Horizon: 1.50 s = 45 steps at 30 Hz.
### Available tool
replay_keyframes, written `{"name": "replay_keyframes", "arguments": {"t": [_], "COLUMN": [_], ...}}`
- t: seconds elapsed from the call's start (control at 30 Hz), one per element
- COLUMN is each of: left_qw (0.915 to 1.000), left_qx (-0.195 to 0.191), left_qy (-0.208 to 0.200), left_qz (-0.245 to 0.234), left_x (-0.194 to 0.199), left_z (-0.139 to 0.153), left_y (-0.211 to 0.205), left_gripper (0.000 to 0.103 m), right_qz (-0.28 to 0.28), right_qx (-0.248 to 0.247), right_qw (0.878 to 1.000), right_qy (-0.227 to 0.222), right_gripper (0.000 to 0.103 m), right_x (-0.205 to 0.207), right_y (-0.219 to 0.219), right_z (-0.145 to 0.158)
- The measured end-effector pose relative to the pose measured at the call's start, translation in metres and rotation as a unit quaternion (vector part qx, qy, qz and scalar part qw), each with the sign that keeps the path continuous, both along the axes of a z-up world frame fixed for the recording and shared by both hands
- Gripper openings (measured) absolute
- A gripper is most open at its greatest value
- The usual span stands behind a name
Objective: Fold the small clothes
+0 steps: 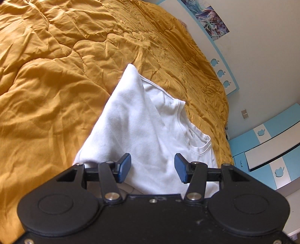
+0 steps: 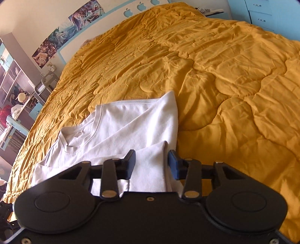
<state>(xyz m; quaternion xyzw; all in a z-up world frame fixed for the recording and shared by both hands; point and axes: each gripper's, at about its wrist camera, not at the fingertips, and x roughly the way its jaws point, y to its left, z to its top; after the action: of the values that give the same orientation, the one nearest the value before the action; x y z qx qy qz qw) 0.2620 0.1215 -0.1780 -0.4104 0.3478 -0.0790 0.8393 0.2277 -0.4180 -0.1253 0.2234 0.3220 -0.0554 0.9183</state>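
Note:
A small white T-shirt [image 1: 142,120] lies on the mustard-yellow quilt [image 1: 56,78] with one side folded over its body and the collar [image 1: 202,146] showing. In the left wrist view my left gripper [image 1: 152,168] hovers over the shirt's near part, jaws wide open and nothing between the pads. In the right wrist view the same shirt [image 2: 131,120] lies with its collar [image 2: 78,138] to the left. My right gripper [image 2: 152,164] stands low over a folded flap [image 2: 150,165] of the shirt. Its jaws are partly closed with the flap between them, and the pads do not visibly pinch it.
The quilt [image 2: 225,75] covers the whole bed, with wide free cloth beyond the shirt. A blue-and-white headboard [image 2: 131,11] and posters stand at the bed's head. Blue cabinets [image 1: 271,150] flank one side, and shelves and a desk [image 2: 16,105] flank the other.

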Motion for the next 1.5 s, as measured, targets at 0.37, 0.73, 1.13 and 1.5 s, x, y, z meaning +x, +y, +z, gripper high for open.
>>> {"name": "replay_keyframes", "arguments": {"t": [0.37, 0.73, 1.13, 1.5], "left_qw": [0.9998, 0.9976, 0.9986, 0.9966], "left_qx": [0.016, 0.026, 0.025, 0.042], "left_qy": [-0.005, -0.054, 0.006, -0.022], "left_qz": [-0.006, -0.035, -0.046, -0.068], "left_x": [0.012, 0.011, 0.025, 0.004], "left_z": [-0.009, 0.019, -0.014, 0.040], "left_y": [-0.015, -0.028, -0.038, -0.030], "left_gripper": [0.054, 0.054, 0.056, 0.055], "right_qz": [-0.019, -0.019, 0.097, 0.092], "right_qx": [-0.020, -0.074, -0.138, -0.086], "right_qw": [0.999, 0.996, 0.984, 0.990], "right_qy": [-0.023, -0.056, 0.060, 0.063], "right_gripper": [0.008, 0.026, 0.016, 0.029], "right_x": [-0.025, -0.045, -0.033, -0.047], "right_y": [0.001, 0.026, 0.086, 0.081], "right_z": [0.010, 0.021, -0.014, 0.002]}}
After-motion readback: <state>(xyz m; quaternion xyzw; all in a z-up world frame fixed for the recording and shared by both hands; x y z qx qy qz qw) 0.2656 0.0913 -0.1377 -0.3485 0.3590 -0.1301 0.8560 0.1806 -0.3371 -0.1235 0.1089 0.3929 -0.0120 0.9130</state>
